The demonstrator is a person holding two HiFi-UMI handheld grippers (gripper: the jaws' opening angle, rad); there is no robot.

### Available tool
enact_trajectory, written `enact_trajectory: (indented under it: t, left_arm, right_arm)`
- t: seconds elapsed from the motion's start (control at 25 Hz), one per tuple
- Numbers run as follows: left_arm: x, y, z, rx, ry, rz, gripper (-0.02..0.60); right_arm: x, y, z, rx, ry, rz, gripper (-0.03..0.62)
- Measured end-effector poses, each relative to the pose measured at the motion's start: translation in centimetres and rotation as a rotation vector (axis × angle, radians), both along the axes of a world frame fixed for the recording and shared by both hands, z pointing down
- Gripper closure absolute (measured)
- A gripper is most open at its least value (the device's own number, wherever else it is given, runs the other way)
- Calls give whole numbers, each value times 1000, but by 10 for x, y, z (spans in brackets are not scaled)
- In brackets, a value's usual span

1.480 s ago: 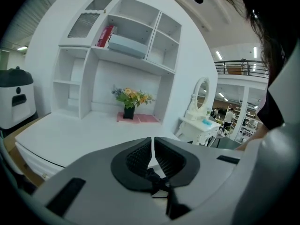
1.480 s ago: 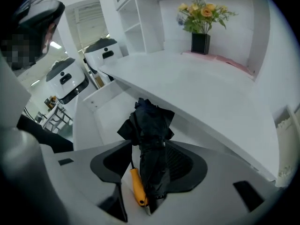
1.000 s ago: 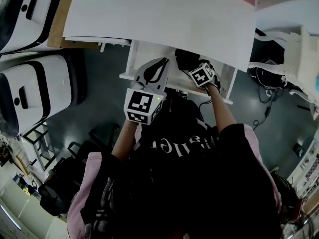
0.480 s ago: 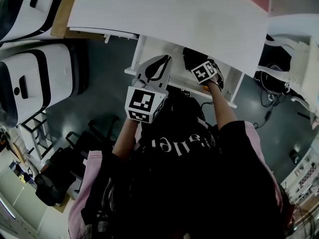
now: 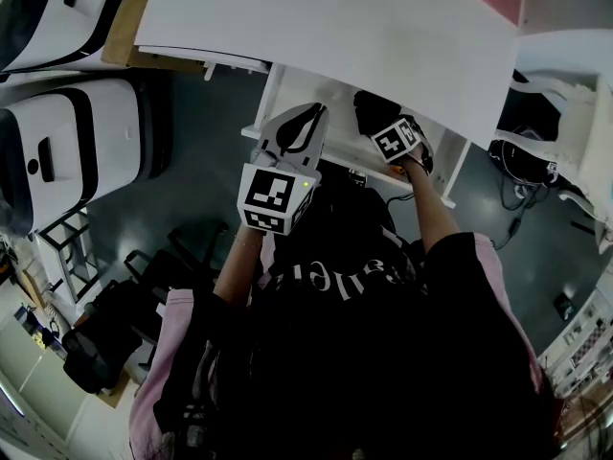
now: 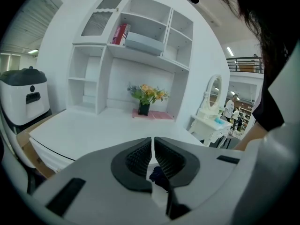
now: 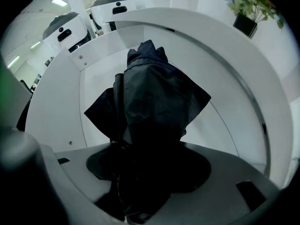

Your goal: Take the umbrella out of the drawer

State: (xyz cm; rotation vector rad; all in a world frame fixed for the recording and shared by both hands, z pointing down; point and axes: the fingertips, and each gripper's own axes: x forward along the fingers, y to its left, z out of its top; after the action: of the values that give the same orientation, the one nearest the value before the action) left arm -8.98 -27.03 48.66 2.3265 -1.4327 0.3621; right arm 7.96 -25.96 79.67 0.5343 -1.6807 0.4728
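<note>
1. Right tongs (image 7: 147,149) point straight down into the open drawer (image 7: 61,107), with the person's hand behind the marker cube.
2. Their jaws have just been opening and now stand wide. The umbrella (image 7: 150,97) sits between them, its dark cloth filling the gap. The pads and the cloth are both black, so I cannot tell whether they touch.
3. The umbrella is folded with loose flaps sticking out at the sides. It lies on the drawer floor and runs from the right tongs' jaws toward the far drawer wall.
4. Left tongs (image 5: 308,115) are held to the left of the right tongs. From above they appear over the drawer's left part, tilted slightly downward and aimed across the desk top (image 6: 84,130).
5. The left jaws are narrow, with only a thin slit between the ribbed pads and nothing in it.
6. Ahead of the left tongs, past the desk top, is a white shelf unit (image 6: 136,55). Flowers (image 6: 149,93) in a dark pot stand at its base.
7. Off to the left of the left tongs is a white-and-black machine (image 6: 23,97).
</note>
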Motion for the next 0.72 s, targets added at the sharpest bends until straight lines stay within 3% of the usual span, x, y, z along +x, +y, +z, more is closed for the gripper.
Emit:
enact_trajectory:
  t: [0.72]
  left_arm:
    - [7, 33, -19, 26, -22, -69, 552]
  right_arm:
    - [-6, 38, -98, 157, -108, -182, 312]
